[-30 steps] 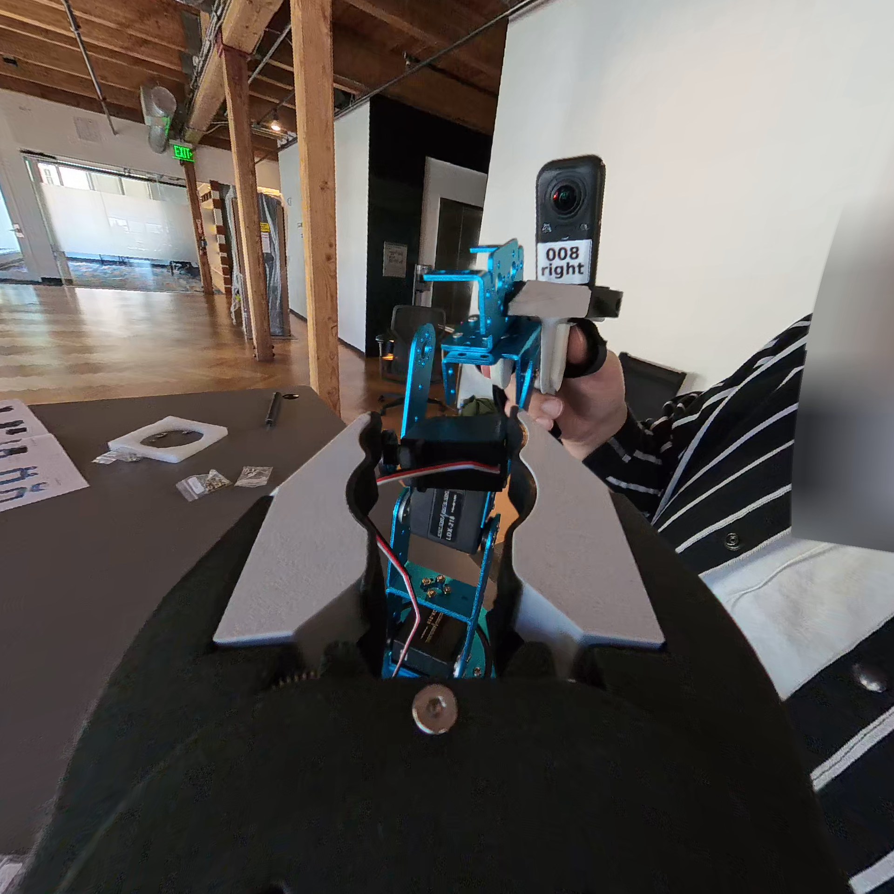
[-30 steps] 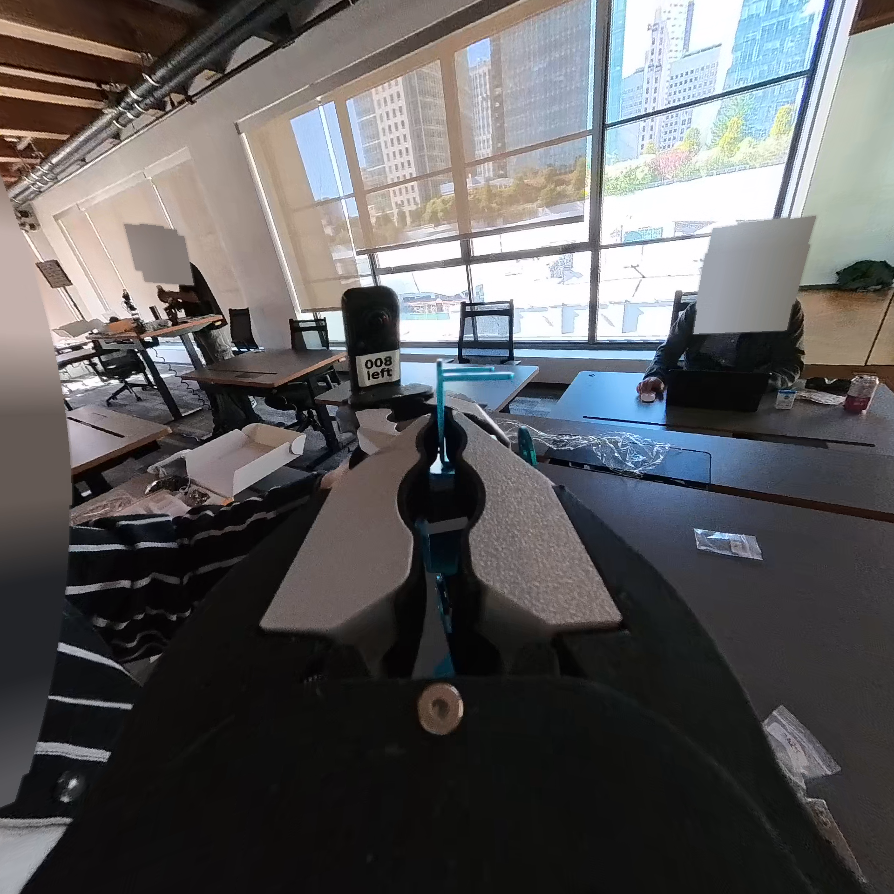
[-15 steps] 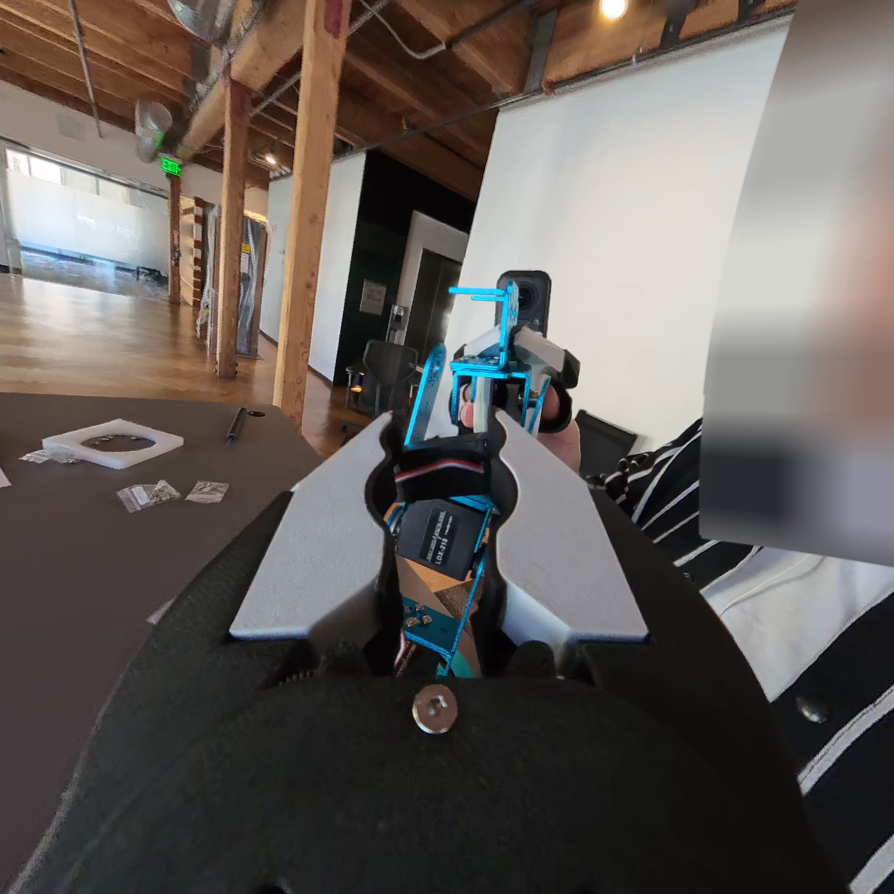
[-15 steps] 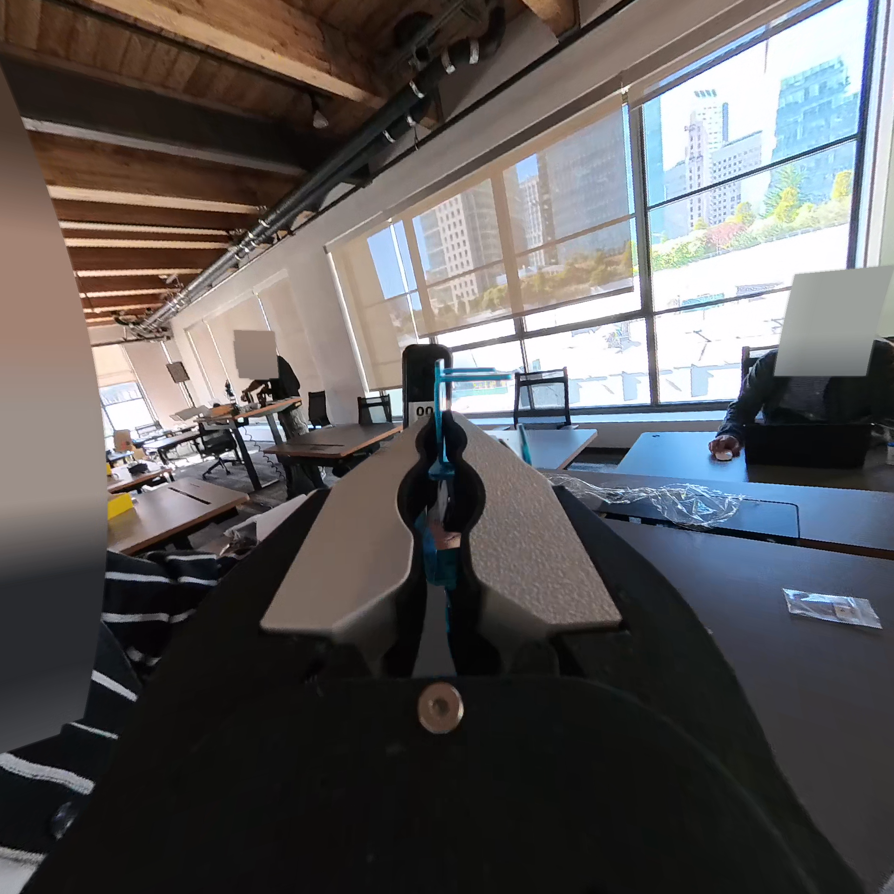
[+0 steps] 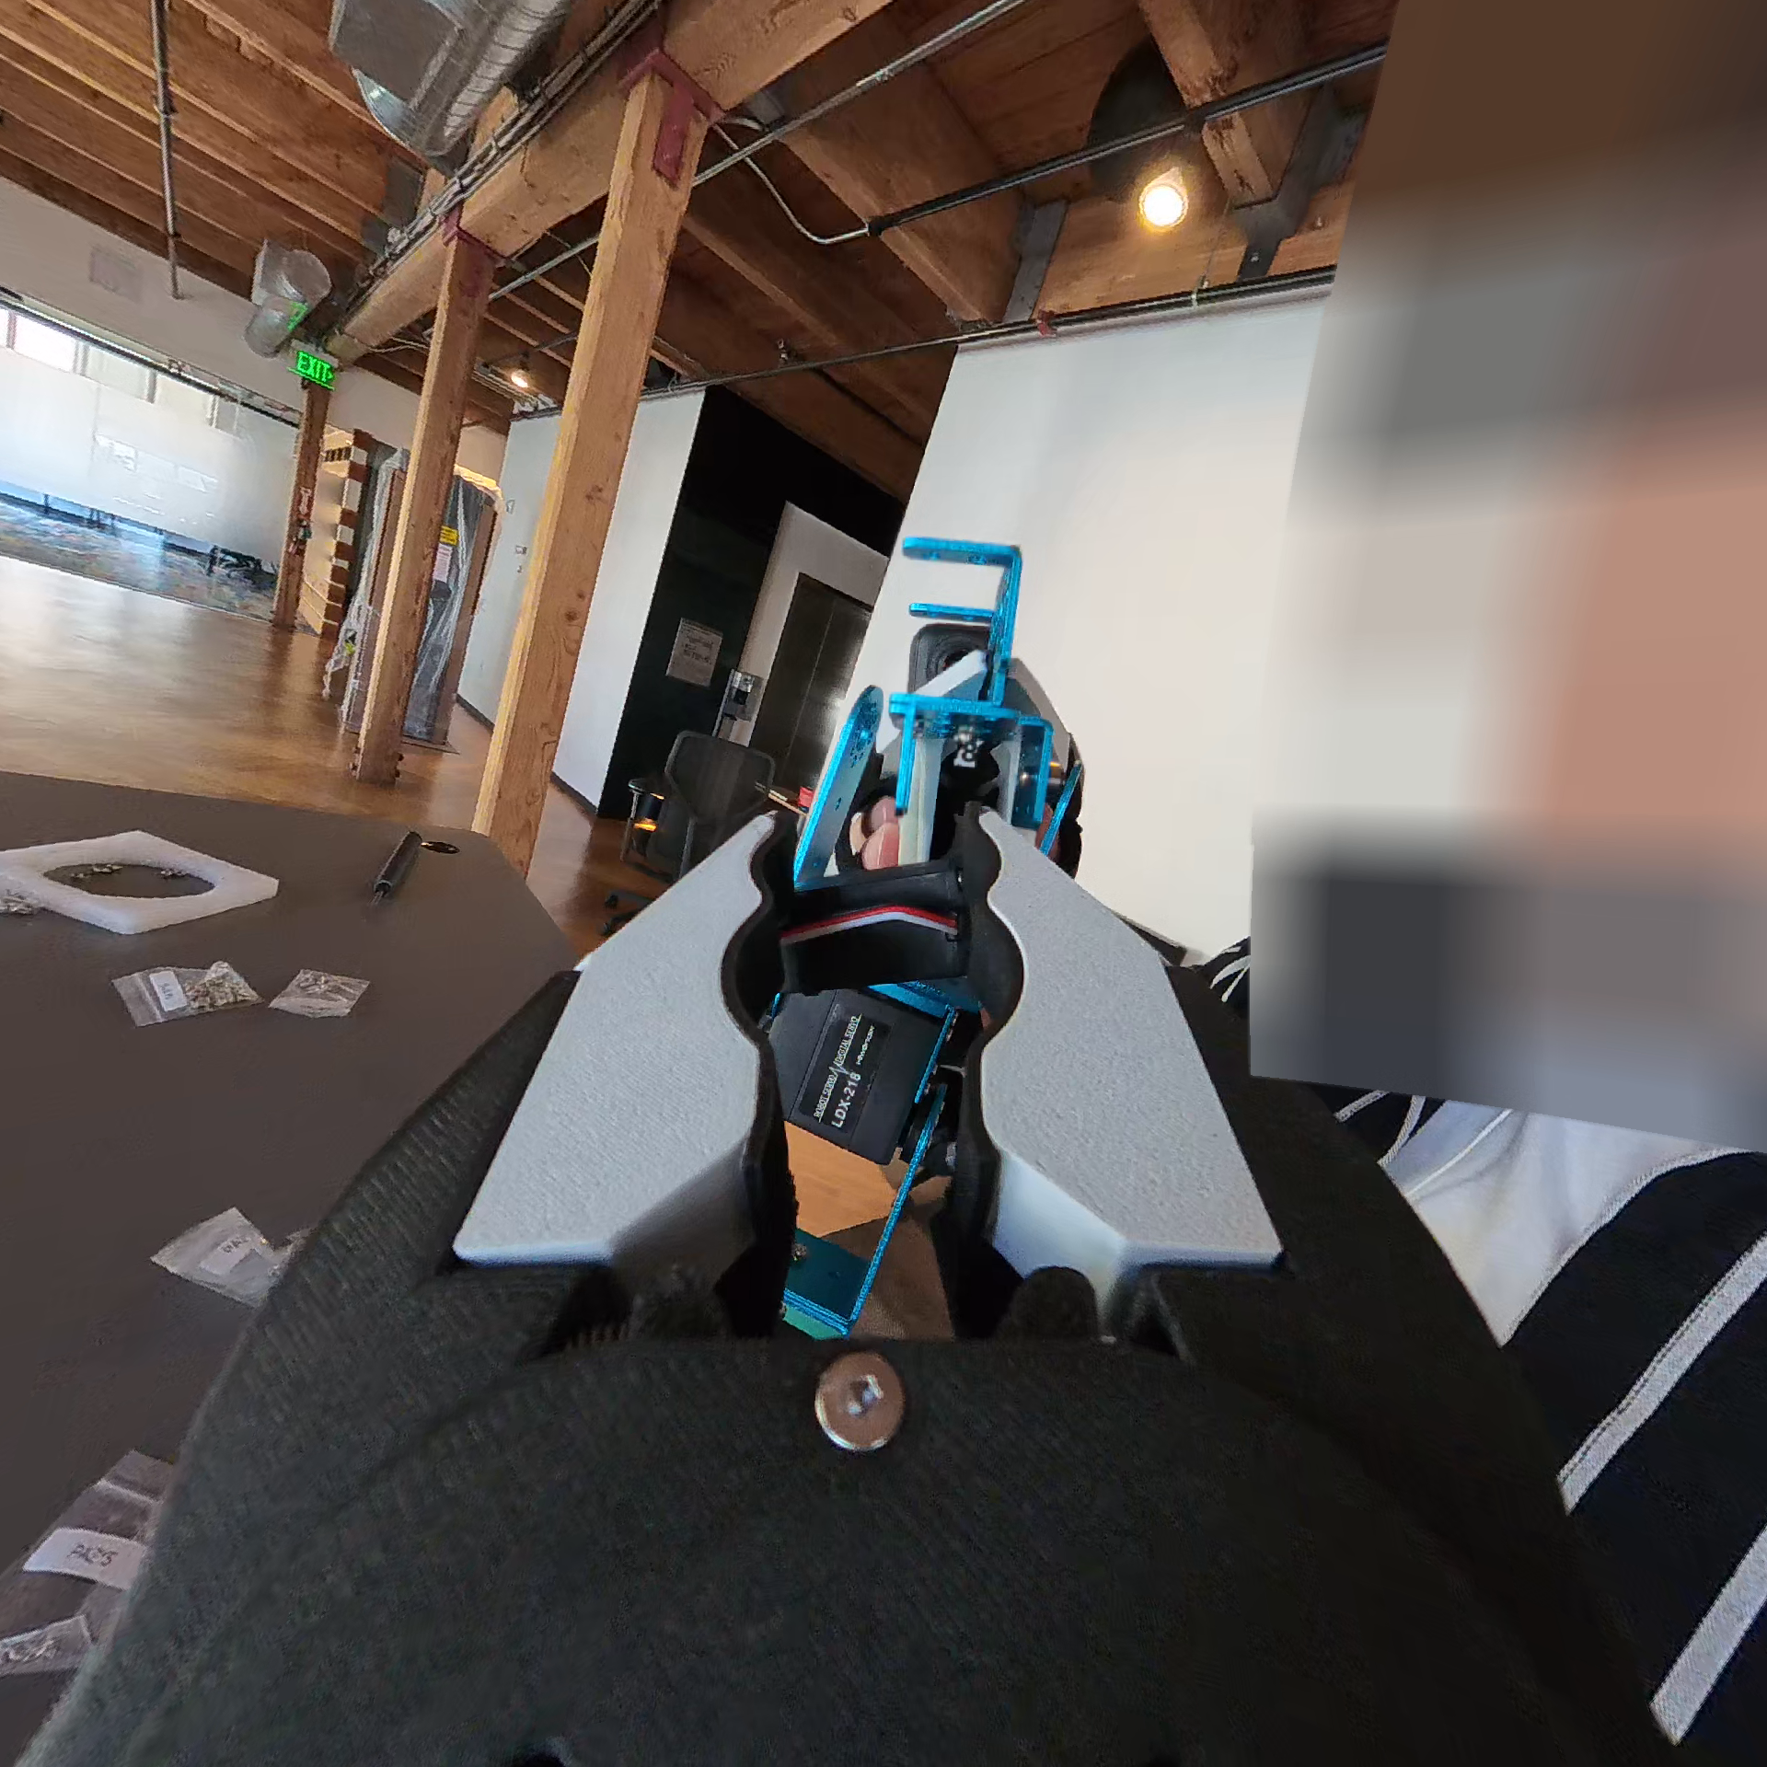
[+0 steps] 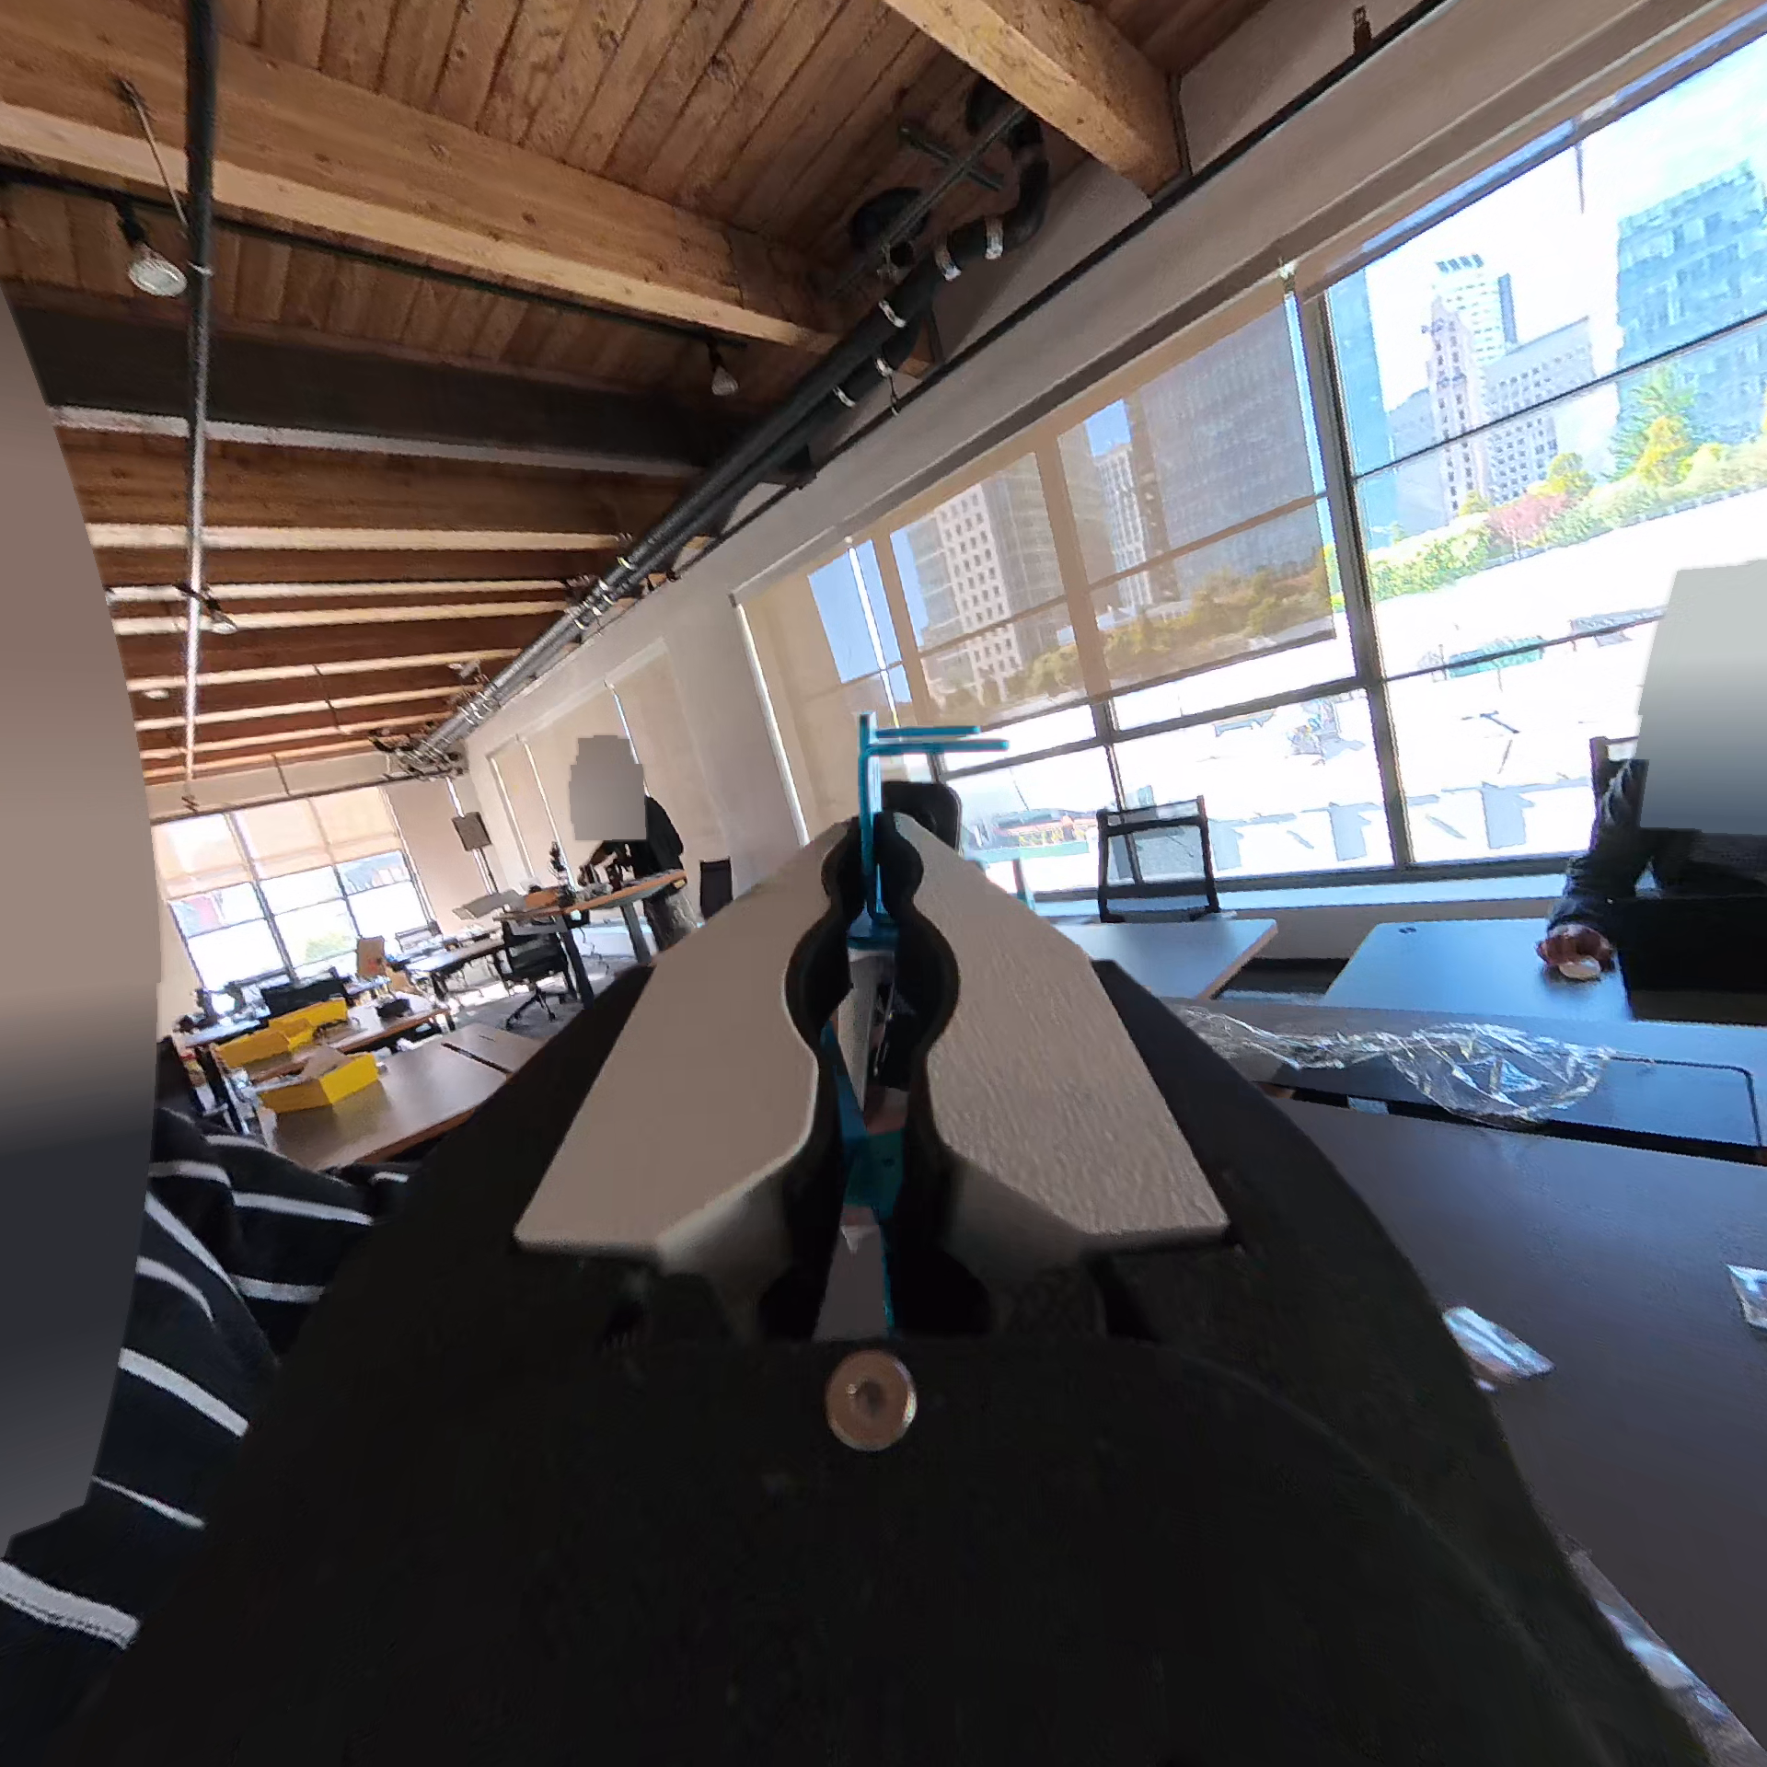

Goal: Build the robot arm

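A blue metal bracket assembly [image 5: 956, 727] with black servos is held in the air between both grippers. My left gripper [image 5: 875, 861] is shut on a black servo [image 5: 875, 927] with a red, white and black wire at the assembly's lower part. A second black servo [image 5: 851, 1071] sits below it between the fingers. My right gripper [image 6: 875, 841] is shut on a thin blue bracket plate [image 6: 875, 832] of the same assembly, whose top [image 6: 932, 738] sticks up past the fingertips. The right gripper also shows in the left wrist view [image 5: 956, 755], behind the assembly, held by a hand.
A dark table [image 5: 239, 1080] lies to the left with a white foam frame [image 5: 134, 880], a black pen [image 5: 397, 865] and several small bags of screws [image 5: 196, 990]. Wooden posts [image 5: 574, 535] stand behind. Right view: dark desks [image 6: 1578, 1272], crumpled clear plastic [image 6: 1434, 1052], seated person [image 6: 1664, 908]. The grippers' ends are close to 5 cm from one another.
Both grippers have tilted upward with the assembly, so more ceiling shows in both views. The right gripper has swung nearly in line behind the assembly in the left view. Both stay shut.
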